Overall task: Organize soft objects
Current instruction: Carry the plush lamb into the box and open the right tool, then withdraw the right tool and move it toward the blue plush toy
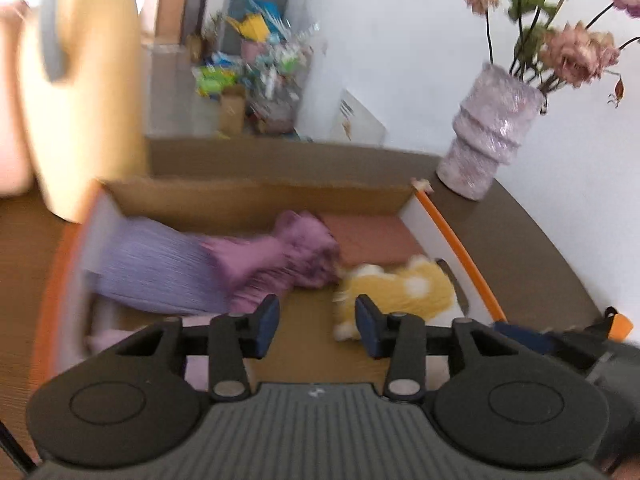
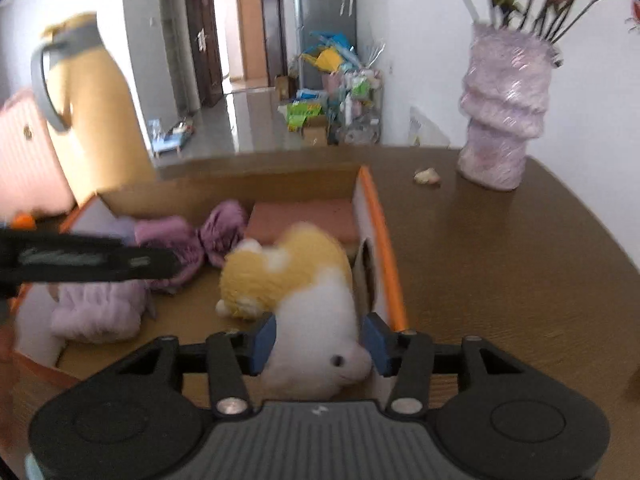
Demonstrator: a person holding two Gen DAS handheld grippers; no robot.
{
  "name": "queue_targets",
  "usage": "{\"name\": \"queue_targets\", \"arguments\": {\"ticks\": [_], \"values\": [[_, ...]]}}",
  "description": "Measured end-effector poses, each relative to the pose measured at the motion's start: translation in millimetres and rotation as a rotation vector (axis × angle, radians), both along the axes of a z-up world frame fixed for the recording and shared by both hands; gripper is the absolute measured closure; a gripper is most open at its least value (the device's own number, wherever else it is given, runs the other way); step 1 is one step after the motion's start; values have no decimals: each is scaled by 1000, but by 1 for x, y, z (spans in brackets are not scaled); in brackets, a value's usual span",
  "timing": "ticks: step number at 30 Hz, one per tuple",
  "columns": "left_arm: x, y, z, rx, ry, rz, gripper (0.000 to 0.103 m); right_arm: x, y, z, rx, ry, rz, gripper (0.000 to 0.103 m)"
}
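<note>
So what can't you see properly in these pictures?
- Left view: the purple clothes in the box are smeared by blur.
- Right view: the plush toy sits between the right gripper pads; squeezing or not, unclear.
- Both views: the yellow jug is blurred, cut off in the left view.

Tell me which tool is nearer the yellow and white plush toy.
Right. The right tool has its fingers on either side of the plush toy in the cardboard box. The left tool sits open just short of it, beside the purple cloth.
</note>
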State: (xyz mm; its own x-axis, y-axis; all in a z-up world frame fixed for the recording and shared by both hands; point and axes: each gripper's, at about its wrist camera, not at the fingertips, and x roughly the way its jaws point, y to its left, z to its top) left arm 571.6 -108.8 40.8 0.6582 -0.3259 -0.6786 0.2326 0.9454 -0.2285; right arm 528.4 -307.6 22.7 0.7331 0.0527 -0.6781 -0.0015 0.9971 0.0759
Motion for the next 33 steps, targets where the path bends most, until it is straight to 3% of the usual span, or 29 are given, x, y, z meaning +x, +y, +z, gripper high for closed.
{"name": "queue_targets", "arguments": {"ticks": [4,10,17,21,23,30,33], "values": [[-35,28,38,81,-94,32,46,-29,-16,49,1,-85,-6,53],[-116,79,81,204,-252,105,32,-83,-47,122,42,-207,13,42],[-186,114,104,195,-311,180,25,-132,-42,145,93,-273,86,33],[-228,127,103,153,-365,242,20,-167,-39,140,156,-324,105,26],[-259,126,91,168,-413,263,17,-189,-36,129,151,-356,111,25],[-365,110,31,155,-478,197,5,-301,-13,56,110,-500,195,19],[-401,105,-3,149,-456,172,5,-339,-5,19,94,-491,208,19]]}}
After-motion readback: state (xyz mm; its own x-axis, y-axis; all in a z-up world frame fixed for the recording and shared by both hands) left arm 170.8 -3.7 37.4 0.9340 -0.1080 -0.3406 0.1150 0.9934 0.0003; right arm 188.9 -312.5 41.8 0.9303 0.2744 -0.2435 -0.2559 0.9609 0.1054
